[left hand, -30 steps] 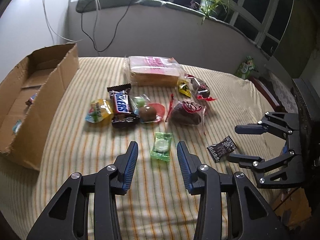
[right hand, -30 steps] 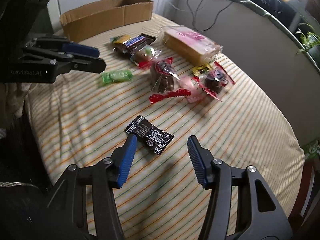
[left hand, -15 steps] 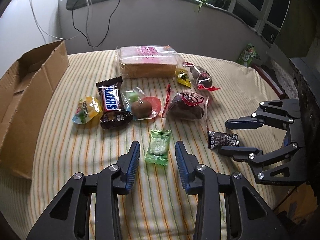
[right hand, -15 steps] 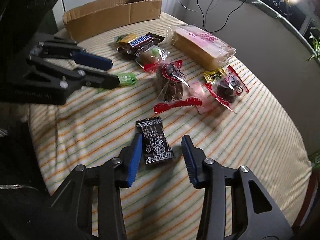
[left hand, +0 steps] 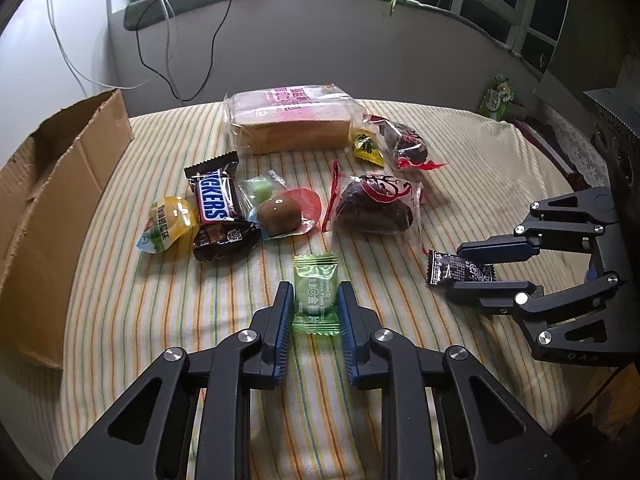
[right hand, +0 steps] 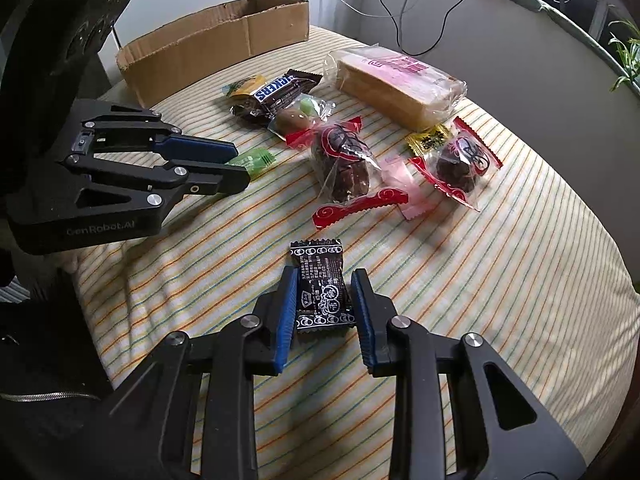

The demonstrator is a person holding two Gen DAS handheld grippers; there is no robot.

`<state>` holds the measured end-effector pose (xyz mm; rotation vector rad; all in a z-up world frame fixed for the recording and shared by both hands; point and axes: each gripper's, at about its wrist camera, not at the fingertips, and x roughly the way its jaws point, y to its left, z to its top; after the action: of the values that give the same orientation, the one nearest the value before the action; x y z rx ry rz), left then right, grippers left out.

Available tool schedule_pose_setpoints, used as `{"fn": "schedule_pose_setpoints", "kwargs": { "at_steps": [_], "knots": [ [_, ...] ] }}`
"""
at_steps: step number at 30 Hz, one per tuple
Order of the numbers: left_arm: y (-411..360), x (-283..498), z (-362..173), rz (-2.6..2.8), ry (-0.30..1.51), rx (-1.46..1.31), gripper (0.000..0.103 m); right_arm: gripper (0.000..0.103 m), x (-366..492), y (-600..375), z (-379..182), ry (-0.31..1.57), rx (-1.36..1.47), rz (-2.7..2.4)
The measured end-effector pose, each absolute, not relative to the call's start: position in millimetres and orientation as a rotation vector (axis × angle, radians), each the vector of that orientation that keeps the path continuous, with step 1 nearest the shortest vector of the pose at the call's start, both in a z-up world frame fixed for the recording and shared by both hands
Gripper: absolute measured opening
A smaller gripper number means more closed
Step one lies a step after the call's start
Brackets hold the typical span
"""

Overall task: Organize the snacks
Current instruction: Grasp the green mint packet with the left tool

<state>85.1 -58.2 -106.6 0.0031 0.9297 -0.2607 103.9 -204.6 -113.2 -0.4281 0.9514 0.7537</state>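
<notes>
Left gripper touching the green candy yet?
Touching. Left wrist view: both pads of the left gripper press the sides of the green candy.

Your green candy [left hand: 315,296] lies flat on the striped tabletop [left hand: 160,300], between the left jaws. Your black candy [right hand: 323,288] lies flat, between the right jaws. Behind them you have a cluster: Snickers bar [left hand: 215,200] lying on a dark wrapper, yellow jelly cup [left hand: 168,226] just left of it, brown egg pack [left hand: 282,212] to its right, two red-trimmed date packs [left hand: 376,210] [left hand: 404,146], yellow sachet [left hand: 366,146], bread loaf [left hand: 290,120] at the back. Open cardboard box [left hand: 60,200] at left edge.
</notes>
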Motion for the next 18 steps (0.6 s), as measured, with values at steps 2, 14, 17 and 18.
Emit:
{"fn": "schedule_pose_setpoints", "kwargs": {
  "at_steps": [2,14,17,18],
  "knots": [
    [-57,83,-105,-0.261,0.925,-0.004,0.021,0.027,103,-206,-111,0.950,-0.418,0.747],
    [-44,69,-88,-0.247,0.877,-0.043,0.021,0.027,95,-209,-90,0.908,-0.386,0.713],
    [-38,65,-82,-0.235,0.862,-0.051,0.021,0.027,95,-207,-82,0.890,-0.382,0.706],
    [-36,64,-80,-0.231,0.856,-0.054,0.021,0.027,94,-206,-79,0.885,-0.379,0.705]
  ]
}}
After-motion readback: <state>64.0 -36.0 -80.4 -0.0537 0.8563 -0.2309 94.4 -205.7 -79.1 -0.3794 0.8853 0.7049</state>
